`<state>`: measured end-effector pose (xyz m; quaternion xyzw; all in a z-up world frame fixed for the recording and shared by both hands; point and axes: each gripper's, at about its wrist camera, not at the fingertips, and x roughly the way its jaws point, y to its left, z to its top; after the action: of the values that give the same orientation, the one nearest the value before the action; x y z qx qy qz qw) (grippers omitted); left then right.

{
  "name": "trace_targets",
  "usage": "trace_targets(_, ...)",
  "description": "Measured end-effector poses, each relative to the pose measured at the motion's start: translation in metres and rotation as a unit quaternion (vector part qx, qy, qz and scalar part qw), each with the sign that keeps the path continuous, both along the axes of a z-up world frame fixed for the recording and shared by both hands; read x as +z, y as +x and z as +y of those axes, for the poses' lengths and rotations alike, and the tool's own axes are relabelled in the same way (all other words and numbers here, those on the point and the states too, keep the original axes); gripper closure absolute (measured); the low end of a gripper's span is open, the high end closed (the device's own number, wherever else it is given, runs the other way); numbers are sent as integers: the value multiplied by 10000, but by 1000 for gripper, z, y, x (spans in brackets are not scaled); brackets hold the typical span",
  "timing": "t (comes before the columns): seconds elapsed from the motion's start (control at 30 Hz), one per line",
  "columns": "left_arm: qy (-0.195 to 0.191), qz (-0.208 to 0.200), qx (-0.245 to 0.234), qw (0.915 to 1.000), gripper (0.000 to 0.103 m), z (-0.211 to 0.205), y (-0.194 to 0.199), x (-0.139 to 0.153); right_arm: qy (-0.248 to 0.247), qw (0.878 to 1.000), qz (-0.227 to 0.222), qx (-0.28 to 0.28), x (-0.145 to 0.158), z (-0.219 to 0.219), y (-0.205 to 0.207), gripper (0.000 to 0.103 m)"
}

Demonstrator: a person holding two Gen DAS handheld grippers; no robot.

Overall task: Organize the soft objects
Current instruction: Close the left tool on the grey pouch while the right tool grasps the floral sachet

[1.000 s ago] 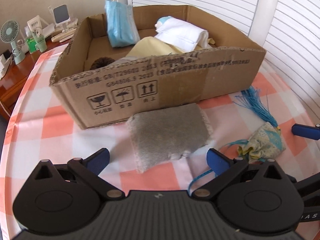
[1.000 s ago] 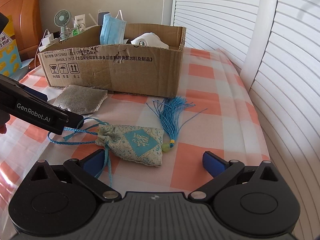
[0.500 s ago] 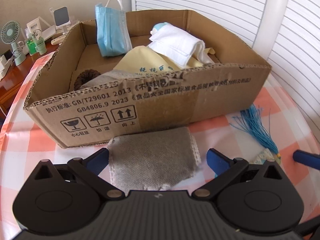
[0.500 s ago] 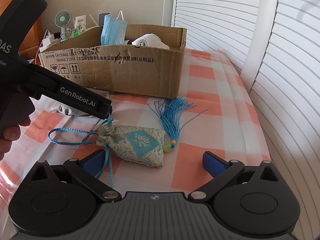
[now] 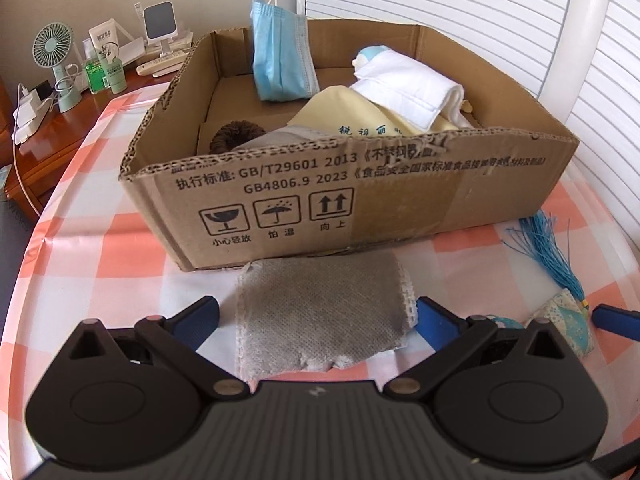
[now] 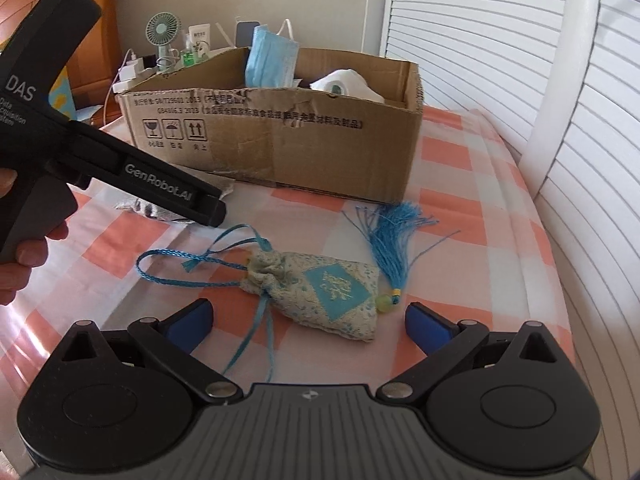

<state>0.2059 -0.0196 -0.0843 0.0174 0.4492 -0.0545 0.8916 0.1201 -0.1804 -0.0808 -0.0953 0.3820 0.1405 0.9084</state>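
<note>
Grey pad (image 5: 324, 312) lies on the checked cloth between my left gripper (image 5: 316, 318), fingers apart, unclamped. I judge I'm at the grasp; next I close, then lift it into the cardboard box (image 5: 360, 200) behind. Right gripper (image 6: 308, 322) waits spread around the sachet (image 6: 320, 292).

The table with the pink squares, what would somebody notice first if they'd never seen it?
Probably the big cardboard box at the back of the checked table, stuffed with soft things, a blue face mask hanging over its far wall. In front of it lies a grey fabric pad between the open left gripper. To the right, a little patterned pouch with a blue tassel lies before the open right gripper.
</note>
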Motion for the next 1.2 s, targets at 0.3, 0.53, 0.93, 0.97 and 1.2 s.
trace_targets(0.3, -18, -32, -64, 10000, 0, 2, -2, 0, 137, 9973, 129, 710, 1, 22, 10, 0)
trace_targets(0.53, -22, -41, -121, 9999, 0, 3, -1, 0, 11, 9911, 322, 1294, 8, 25, -6, 0)
trace_targets(0.93, -109, -82, -27, 9999, 15, 19, -9, 5, -366, 9780, 90, 2053, 13, 37, 32, 0)
trace_targets(0.97, -94, -74, -4, 9999, 16, 21, -9, 5, -354, 9766, 118, 2117, 13, 39, 35, 0)
trace_targets(1.2, -25, -71, 57, 10000, 15, 27, -11, 4, -169, 9694, 656, 2358, 12, 36, 36, 0)
